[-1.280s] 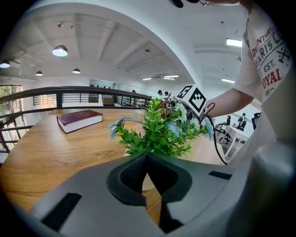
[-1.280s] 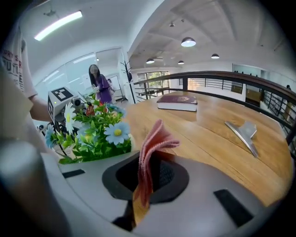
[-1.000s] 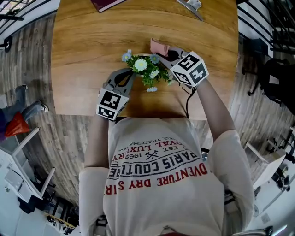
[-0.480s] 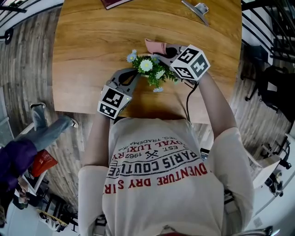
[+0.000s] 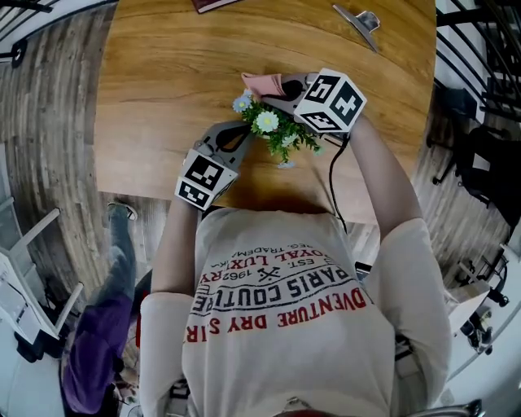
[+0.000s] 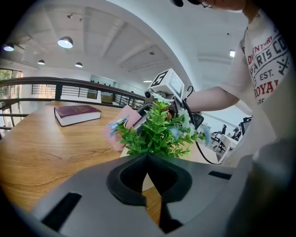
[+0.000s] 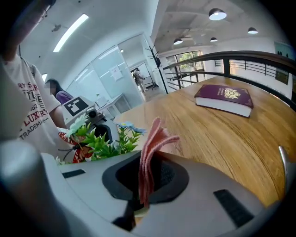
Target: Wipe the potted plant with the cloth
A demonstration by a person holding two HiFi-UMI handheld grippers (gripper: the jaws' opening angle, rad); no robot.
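The potted plant [image 5: 275, 129], green leaves with white and blue flowers, stands near the table's front edge. My left gripper [image 5: 242, 135] is shut, its tips against the plant's near left side. In the left gripper view the leaves [image 6: 157, 132] rise just beyond the closed tips [image 6: 147, 156], and the cream pot [image 6: 147, 181] shows through the gap below them. My right gripper [image 5: 281, 88] is shut on the folded pink cloth [image 5: 260, 82] at the far side of the foliage. In the right gripper view the cloth [image 7: 152, 136] sticks up from the jaws beside the plant [image 7: 104, 141].
A dark red book [image 5: 216, 4] lies at the table's far edge, also in the right gripper view as the book [image 7: 224, 99]. A metal clip [image 5: 358, 18] lies at the far right. The wooden table [image 5: 155, 106] ends close to my body. A person [image 5: 102, 334] stands on the floor at lower left.
My right gripper has carried the cloth leftward along the far side of the plant's top. The left gripper has stayed at the plant. The person on the floor has moved.
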